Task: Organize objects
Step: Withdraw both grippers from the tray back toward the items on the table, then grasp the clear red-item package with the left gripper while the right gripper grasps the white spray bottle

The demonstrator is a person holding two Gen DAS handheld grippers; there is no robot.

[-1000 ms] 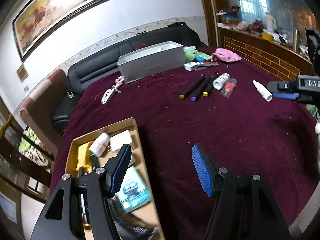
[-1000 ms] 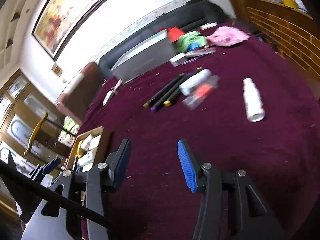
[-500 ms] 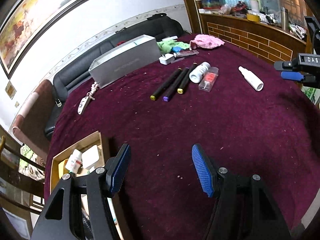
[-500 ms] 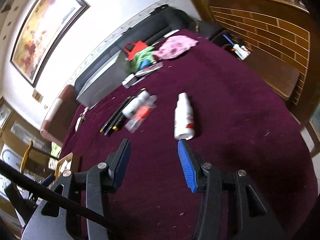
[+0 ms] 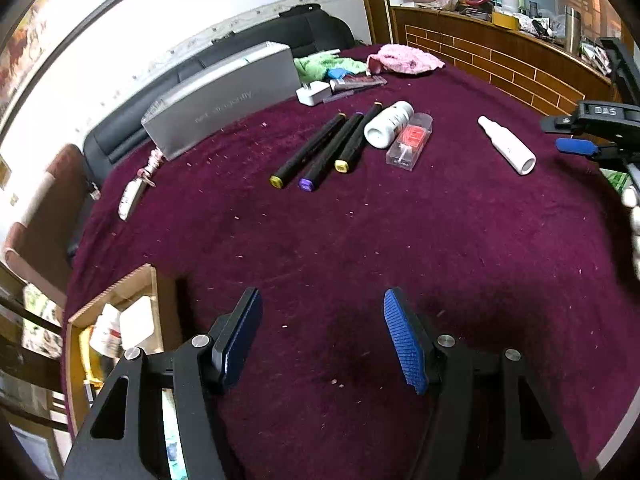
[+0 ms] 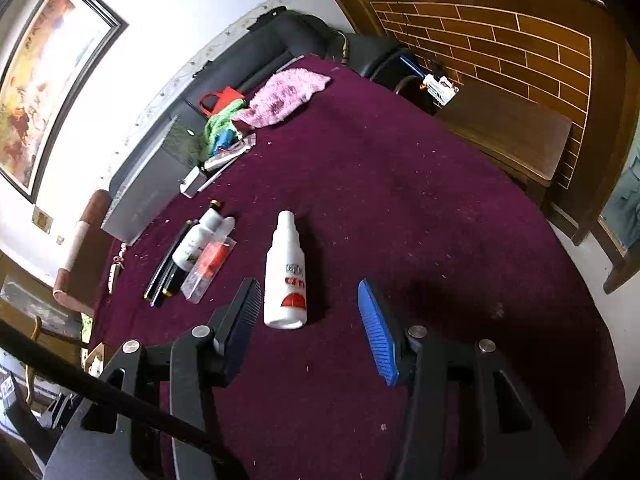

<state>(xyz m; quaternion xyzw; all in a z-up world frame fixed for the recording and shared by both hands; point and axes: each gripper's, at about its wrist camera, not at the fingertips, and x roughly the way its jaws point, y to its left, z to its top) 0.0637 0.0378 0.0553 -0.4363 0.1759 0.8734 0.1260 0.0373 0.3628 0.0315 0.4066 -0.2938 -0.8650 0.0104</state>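
White spray bottle lies flat on the maroon tablecloth, its base just ahead of my right gripper. The jaws have just been opening, spread with nothing between them. I judge this the approach: next I straddle the bottle's body and close. My left gripper is spread and empty over bare cloth. Three markers and a second white bottle wait beyond. The cardboard box, likely the destination, is cut off, contents hard to read.
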